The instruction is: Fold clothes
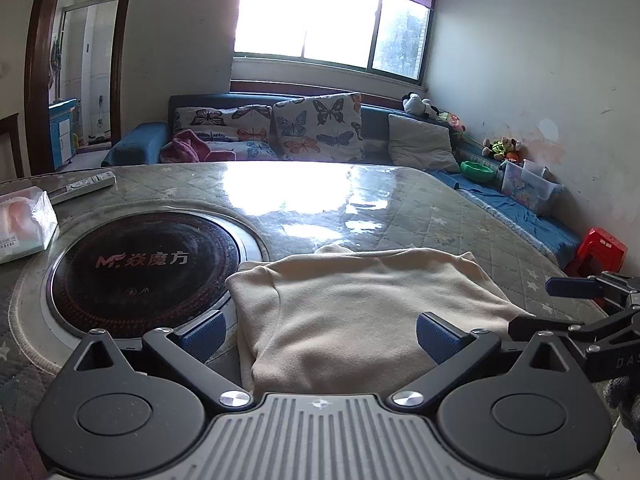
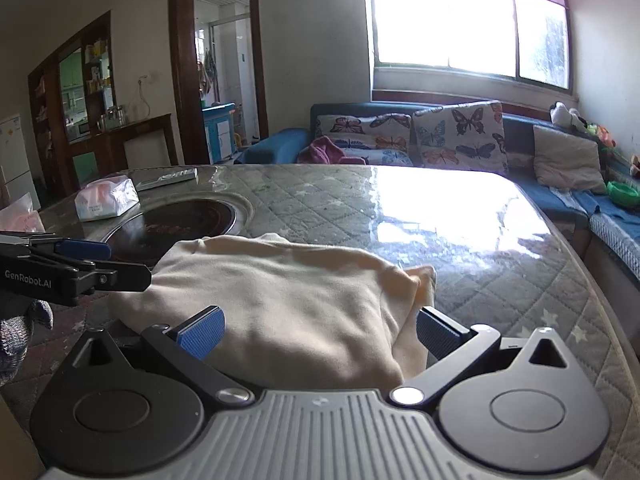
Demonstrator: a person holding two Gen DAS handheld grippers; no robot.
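A folded cream fleece garment [image 1: 360, 312] fills the lower centre of both views, lying on the quilted grey-green table cover [image 1: 460, 216]. The left gripper [image 1: 320, 338] and right gripper [image 2: 320, 330] both gape wide, holding nothing.

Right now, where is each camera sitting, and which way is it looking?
Left wrist: rides on the left claw, looks across the cream garment toward the sofa; its open fingers and the right claw show.
Right wrist: rides on the right claw, faces the same way; its open fingers and the left claw show.
Both share the garment, round cooktop, tissue pack, sofa and window.
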